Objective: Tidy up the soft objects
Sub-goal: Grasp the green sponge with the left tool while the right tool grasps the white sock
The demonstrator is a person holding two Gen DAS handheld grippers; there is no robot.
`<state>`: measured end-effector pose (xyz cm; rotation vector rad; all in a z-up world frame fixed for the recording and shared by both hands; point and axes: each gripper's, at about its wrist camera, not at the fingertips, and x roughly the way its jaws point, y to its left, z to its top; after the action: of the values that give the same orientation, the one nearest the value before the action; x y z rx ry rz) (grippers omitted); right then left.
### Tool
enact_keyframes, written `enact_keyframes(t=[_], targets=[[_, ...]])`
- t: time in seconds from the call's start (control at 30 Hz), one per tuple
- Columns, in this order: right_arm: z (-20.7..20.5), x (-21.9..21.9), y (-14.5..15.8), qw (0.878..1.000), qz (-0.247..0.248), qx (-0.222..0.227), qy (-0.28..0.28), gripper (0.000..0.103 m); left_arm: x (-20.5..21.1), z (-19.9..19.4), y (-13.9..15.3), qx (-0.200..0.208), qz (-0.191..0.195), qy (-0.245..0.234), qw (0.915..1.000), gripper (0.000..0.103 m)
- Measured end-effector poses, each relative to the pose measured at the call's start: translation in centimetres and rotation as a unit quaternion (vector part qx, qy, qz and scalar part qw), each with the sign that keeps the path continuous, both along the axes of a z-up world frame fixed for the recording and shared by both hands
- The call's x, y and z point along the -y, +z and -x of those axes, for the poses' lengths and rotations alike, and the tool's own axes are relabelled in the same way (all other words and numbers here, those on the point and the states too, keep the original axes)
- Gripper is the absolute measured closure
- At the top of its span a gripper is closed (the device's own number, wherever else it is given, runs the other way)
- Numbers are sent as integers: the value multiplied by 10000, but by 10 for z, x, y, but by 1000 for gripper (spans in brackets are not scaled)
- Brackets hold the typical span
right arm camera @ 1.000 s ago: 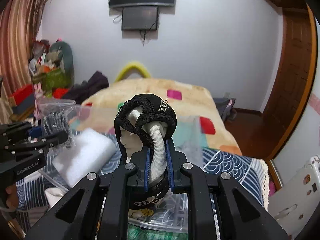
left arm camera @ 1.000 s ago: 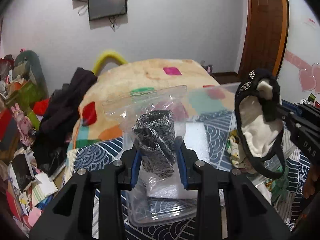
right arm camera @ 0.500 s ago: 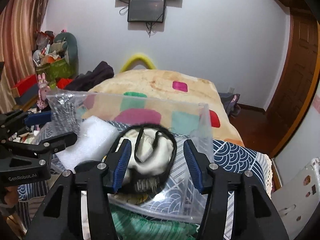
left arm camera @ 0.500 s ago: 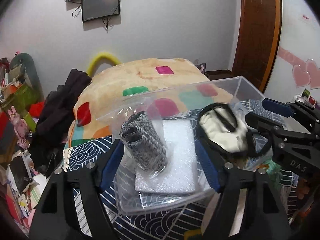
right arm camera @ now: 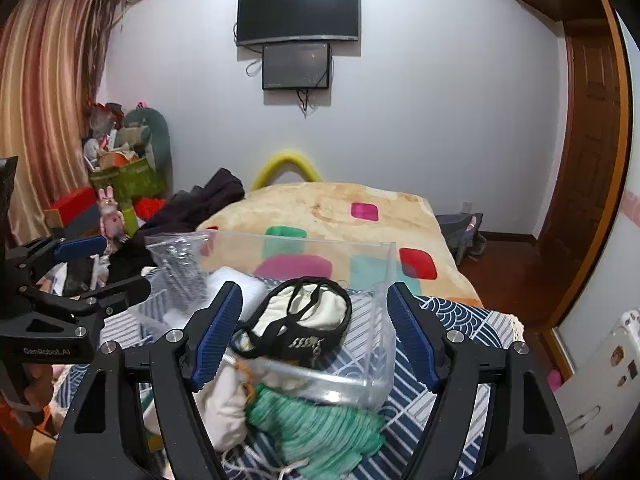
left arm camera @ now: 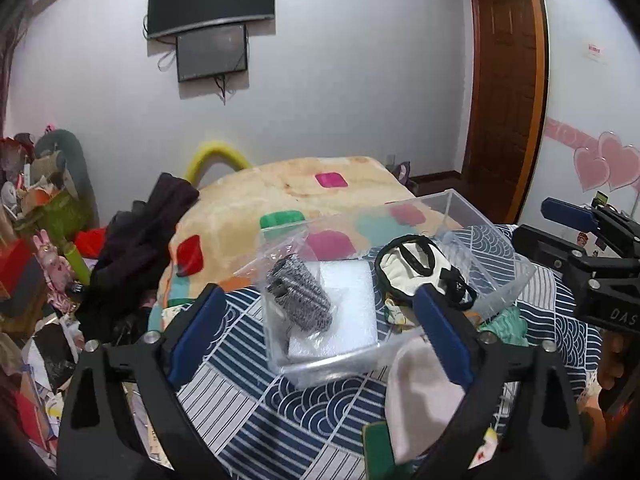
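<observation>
A clear plastic box (left arm camera: 516,276) sits on the blue patterned cloth. Inside it lie a bagged grey knit roll (left arm camera: 300,300) on a white foam pad (left arm camera: 348,304), and a black-and-cream soft item (left arm camera: 416,272). My left gripper (left arm camera: 320,340) is open and empty, just in front of the box. My right gripper (right arm camera: 312,332) is open and empty, over the box's near edge (right arm camera: 320,380), with the black-and-cream item (right arm camera: 308,320) seen between its fingers. The grey roll in its bag (right arm camera: 180,268) shows at the box's left.
A green knit item (right arm camera: 316,432) and a white cloth (right arm camera: 228,412) lie in front of the box. A pale pink cloth (left arm camera: 420,392) lies near my left gripper. A blanket-covered bed (right arm camera: 340,216) lies behind; dark clothes (left arm camera: 140,248) and clutter are at the left.
Both grippers opened and released their items into the clear box, then drew back. The grey roll and the black-and-cream item now rest in the box.
</observation>
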<state>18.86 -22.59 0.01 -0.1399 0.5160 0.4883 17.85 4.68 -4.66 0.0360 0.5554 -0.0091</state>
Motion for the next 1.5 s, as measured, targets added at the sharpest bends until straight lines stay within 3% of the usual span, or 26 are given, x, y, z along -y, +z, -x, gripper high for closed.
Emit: enact_keyframes(t=[0.17,0.5,0.67,1.07,1.23,1.37,1.5], targets=[[16,5,-5,10000,-54,18,7,27,1,23,-4,79,-46,1,10000,1],[22,-5,-34,9980,-272,-542,181,27,-3,44,-52,-443,17,101,9990,1],[28,-26,-54,9957,-172,-795,438,27,-10,51,-73,-633,-87,252,9976,1],[27,-61,-97,9874,111,-1407,718,28,-22,63,-93,-875,204,248,9956,1],[30,-58,-100,9854,129,-1494,803,79,-15,63,-93,-888,223,156,9957,1],[32,-47,-95,9866,-22,-1442,757,85,-6,61,-94,-954,348,0,9948,1],[40,-30,-81,9900,-240,-1231,650,85,13,62,-95,-923,185,-234,9953,1]])
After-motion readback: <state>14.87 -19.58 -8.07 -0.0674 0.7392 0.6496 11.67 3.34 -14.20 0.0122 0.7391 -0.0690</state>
